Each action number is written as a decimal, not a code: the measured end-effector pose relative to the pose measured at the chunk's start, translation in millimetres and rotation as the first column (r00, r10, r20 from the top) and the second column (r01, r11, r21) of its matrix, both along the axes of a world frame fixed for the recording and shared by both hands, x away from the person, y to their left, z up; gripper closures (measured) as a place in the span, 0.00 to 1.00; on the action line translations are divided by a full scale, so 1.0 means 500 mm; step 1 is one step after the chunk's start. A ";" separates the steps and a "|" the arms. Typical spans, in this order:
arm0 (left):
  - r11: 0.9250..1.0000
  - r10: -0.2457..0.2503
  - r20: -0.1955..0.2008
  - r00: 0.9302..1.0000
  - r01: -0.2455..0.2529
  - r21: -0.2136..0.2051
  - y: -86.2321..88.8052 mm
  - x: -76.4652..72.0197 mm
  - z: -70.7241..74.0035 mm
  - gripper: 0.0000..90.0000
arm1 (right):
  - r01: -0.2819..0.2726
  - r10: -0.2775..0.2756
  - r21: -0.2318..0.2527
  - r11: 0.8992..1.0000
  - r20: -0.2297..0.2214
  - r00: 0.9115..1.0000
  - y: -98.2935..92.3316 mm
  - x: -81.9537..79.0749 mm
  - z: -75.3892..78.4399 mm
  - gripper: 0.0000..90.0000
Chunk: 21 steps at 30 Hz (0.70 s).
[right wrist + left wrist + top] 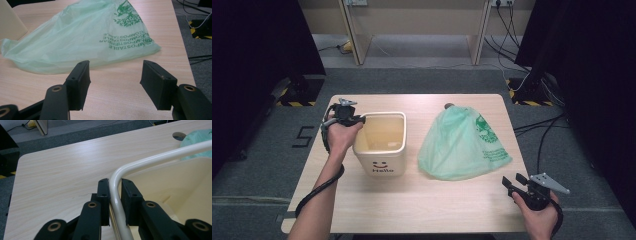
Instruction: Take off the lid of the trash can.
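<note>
A cream square bin (379, 150) with a smiley and "Hello" on its front stands on the left half of the wooden table (422, 200). My left gripper (357, 120) is at the bin's far left corner. In the left gripper view its jaws (115, 182) are shut on the rounded rim (150, 157), one pad outside the wall and one inside. A pale green compostable bag (459, 142) lies flat to the right of the bin. My right gripper (511, 181) hovers near the table's front right, open and empty. In the right gripper view the bag (82, 37) lies just beyond that gripper (116, 75).
A round cable hole (449, 105) sits at the table's far edge, just behind the bag. The bin's corner (10, 22) shows at the upper left of the right gripper view. Black stands and cables are on the grey floor around the table.
</note>
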<state>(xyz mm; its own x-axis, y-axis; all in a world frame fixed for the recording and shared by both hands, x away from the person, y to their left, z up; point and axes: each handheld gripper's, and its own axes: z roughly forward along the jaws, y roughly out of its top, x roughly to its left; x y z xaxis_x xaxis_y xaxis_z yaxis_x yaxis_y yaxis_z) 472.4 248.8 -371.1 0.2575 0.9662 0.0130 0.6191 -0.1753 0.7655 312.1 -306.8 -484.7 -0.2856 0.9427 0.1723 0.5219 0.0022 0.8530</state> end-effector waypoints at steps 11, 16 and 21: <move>1.000 0.005 0.009 1.000 -0.004 -0.010 0.009 -0.006 0.010 0.85 | 0.000 0.000 0.001 1.000 0.002 1.000 0.000 0.000 0.000 0.44; 1.000 0.011 0.009 1.000 -0.011 -0.017 0.021 -0.011 0.015 0.85 | 0.000 0.000 0.002 1.000 0.001 1.000 0.000 0.000 0.000 0.44; 1.000 0.015 0.015 1.000 -0.015 -0.017 0.031 -0.017 0.023 0.86 | 0.000 0.000 -0.001 1.000 -0.001 1.000 0.000 0.000 0.000 0.44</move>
